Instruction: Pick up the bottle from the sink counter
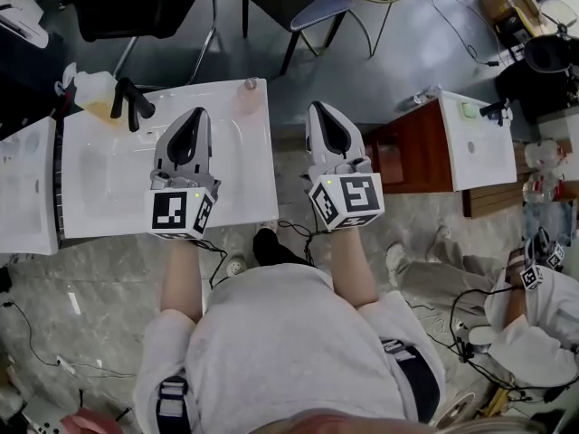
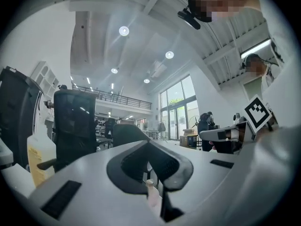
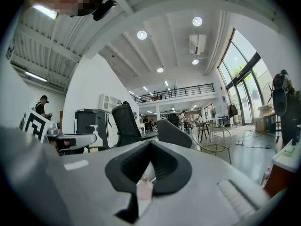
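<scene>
A small pinkish bottle [image 1: 251,91] stands upright at the far right corner of the white sink counter [image 1: 99,202]. My left gripper [image 1: 199,112] hovers over the counter's right part, short of the bottle and to its left, jaws shut with nothing in them. My right gripper [image 1: 318,107] hangs over the floor just right of the counter, also shut and empty. In the left gripper view the bottle [image 2: 151,195] shows low behind the left gripper [image 2: 149,146]. The right gripper view shows the bottle [image 3: 144,190] below the right gripper [image 3: 150,145].
A black faucet [image 1: 131,102] and a soap dispenser [image 1: 93,93] with yellow liquid stand at the counter's far left. A second sink top [image 1: 478,141] on a wooden cabinet [image 1: 416,147] is to the right. Chairs [image 1: 298,3] stand beyond. Another person [image 1: 534,319] crouches at right.
</scene>
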